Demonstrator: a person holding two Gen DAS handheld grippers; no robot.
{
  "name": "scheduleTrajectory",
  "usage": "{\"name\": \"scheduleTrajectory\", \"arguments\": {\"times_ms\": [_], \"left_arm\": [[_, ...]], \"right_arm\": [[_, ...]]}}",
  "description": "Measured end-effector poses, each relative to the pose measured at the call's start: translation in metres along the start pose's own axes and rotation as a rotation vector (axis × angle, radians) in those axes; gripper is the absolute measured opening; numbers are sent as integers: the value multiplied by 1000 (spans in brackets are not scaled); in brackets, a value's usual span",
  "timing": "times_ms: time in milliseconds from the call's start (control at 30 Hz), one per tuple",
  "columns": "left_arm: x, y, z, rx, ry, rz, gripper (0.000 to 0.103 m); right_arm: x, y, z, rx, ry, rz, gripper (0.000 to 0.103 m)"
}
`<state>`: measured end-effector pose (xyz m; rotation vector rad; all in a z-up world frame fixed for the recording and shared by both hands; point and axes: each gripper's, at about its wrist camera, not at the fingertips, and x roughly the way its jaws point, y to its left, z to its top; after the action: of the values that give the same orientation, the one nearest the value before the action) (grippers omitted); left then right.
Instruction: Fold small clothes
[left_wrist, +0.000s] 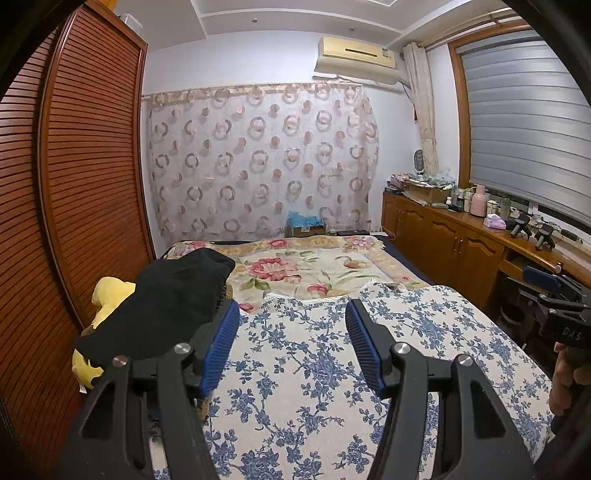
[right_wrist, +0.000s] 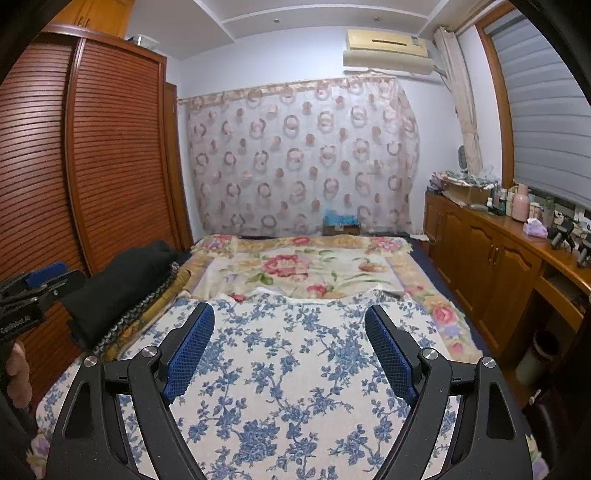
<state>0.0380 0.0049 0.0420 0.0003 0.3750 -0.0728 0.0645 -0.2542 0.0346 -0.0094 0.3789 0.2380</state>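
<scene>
A pile of black clothes (left_wrist: 166, 306) lies at the left edge of the bed, on top of a yellow item (left_wrist: 109, 295); it also shows in the right wrist view (right_wrist: 122, 284). My left gripper (left_wrist: 291, 314) is open and empty above the blue-flowered cloth (left_wrist: 314, 369), just right of the black pile. My right gripper (right_wrist: 290, 317) is open and empty over the same cloth (right_wrist: 295, 369). The right gripper also shows at the right edge of the left wrist view (left_wrist: 554, 295); the left one shows at the left edge of the right wrist view (right_wrist: 33, 291).
A pink-flowered blanket (left_wrist: 303, 269) covers the far half of the bed. A slatted wooden wardrobe (left_wrist: 74, 184) stands close on the left. A wooden cabinet (left_wrist: 461, 243) with bottles and boxes runs along the right. A patterned curtain (left_wrist: 258, 158) hangs behind the bed.
</scene>
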Motion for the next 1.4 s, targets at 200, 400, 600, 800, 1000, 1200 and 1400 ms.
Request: {"name": "scheduleTrajectory", "arguments": {"times_ms": [200, 400, 600, 800, 1000, 1200, 1400], "left_arm": [[0, 0, 0, 0, 1, -2, 59], [-1, 1, 0, -1, 0, 0, 59], [0, 0, -1, 0, 1, -1, 59], [0, 0, -1, 1, 0, -1, 59], [0, 0, -1, 2, 0, -2, 59], [0, 0, -2, 3, -1, -1, 59], [0, -1, -2, 3, -2, 0, 59]], "right_arm": [[0, -1, 0, 0, -1, 1, 86], [0, 0, 0, 0, 0, 1, 86], [1, 0, -1, 0, -1, 1, 86], [1, -1, -1, -1, -1, 2, 86], [1, -2, -2, -1, -1, 1, 86], [1, -2, -2, -1, -1, 4, 86], [1, -2, -2, -2, -1, 1, 86]]}}
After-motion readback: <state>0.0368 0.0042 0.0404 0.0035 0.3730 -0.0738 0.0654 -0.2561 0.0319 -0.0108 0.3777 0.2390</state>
